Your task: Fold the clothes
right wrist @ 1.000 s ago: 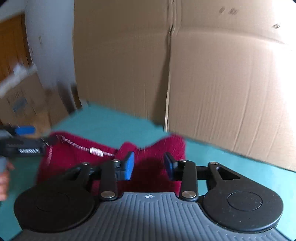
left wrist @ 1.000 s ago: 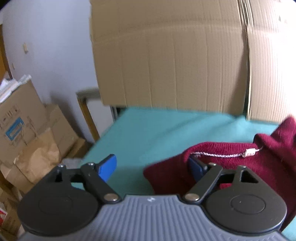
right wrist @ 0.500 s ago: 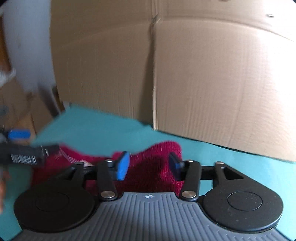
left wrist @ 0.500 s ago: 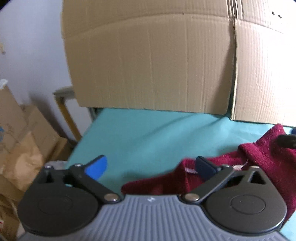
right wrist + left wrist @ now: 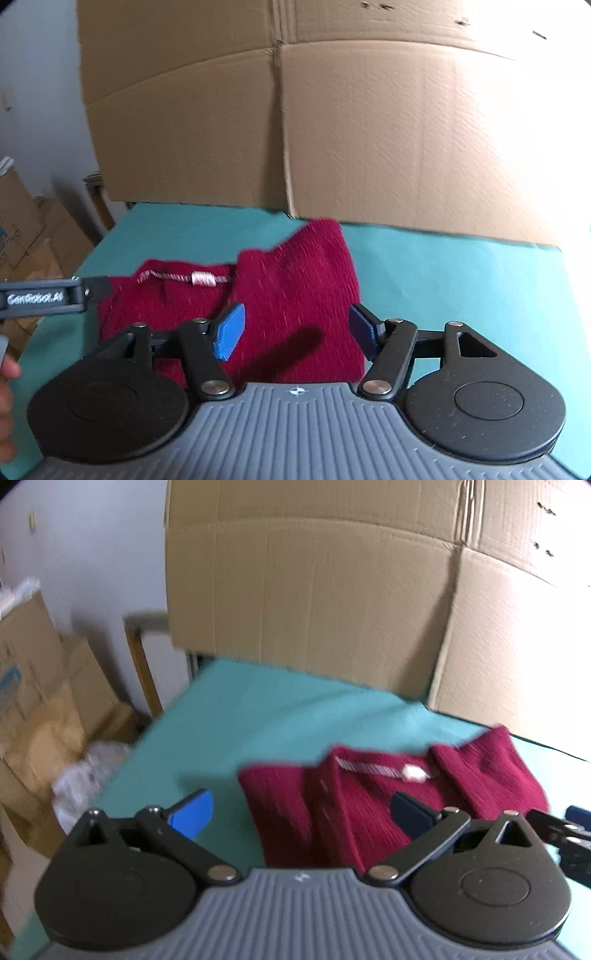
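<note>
A dark red knitted garment [image 5: 373,805] [image 5: 280,295] lies folded in a compact heap on the teal table cover [image 5: 258,716] [image 5: 461,273], its white neck tape and label facing up. My left gripper [image 5: 301,810] hovers open over its left edge, nothing between the blue pads. My right gripper [image 5: 295,330] hangs open above the garment's near right part, also holding nothing. In the right wrist view the left gripper's black finger [image 5: 48,297] crosses in at the left edge beside a hand [image 5: 5,387]. The right gripper's tip [image 5: 561,830] shows at the right of the left wrist view.
A tall cardboard sheet [image 5: 332,602] [image 5: 332,129] stands along the table's far edge. Left of the table are cardboard boxes [image 5: 33,686], brown paper and crumpled white plastic [image 5: 85,771] on the floor. Bare teal cover stretches to the right [image 5: 480,295].
Both grippers have pulled back and up from the garment; the right one has opened wider. More of the red knit now shows, lying flat on the cover.
</note>
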`<state>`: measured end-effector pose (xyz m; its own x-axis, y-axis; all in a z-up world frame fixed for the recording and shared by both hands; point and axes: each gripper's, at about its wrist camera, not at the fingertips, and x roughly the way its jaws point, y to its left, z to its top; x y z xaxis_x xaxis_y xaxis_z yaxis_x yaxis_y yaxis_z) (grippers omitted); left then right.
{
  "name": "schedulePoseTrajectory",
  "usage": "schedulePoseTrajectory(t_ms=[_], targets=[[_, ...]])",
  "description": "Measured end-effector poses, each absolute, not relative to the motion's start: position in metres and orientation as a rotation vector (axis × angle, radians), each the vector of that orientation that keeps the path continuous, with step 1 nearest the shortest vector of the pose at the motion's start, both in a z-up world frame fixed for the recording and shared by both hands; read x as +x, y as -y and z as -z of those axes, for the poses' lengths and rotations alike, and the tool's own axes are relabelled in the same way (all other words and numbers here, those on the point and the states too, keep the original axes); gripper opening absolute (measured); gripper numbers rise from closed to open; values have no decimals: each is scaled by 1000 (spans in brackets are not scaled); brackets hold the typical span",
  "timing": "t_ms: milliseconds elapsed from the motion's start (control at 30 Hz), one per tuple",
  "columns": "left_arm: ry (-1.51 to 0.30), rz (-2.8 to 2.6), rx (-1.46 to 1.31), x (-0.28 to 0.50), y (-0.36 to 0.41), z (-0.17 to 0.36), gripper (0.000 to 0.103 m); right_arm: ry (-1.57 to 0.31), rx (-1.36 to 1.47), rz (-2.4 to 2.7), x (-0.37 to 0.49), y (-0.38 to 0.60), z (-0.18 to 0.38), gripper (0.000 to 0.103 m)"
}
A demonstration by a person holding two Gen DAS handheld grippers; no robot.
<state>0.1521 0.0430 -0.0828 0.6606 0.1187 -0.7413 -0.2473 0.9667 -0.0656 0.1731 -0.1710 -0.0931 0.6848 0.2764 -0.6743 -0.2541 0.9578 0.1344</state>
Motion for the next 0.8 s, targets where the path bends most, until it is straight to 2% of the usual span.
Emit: schedulePoseTrajectory(t_ms=[233, 633, 800], targets=[[-874, -130, -159, 106, -14, 86, 102, -830, -28, -198, 109, 174, 89, 80], [-877, -176, -11, 49, 20, 82, 102, -897, -12, -158, 70, 188, 90, 83], [-869, -227, -32, 33, 22, 76, 102, -890, 19, -224, 58, 194, 85, 83]])
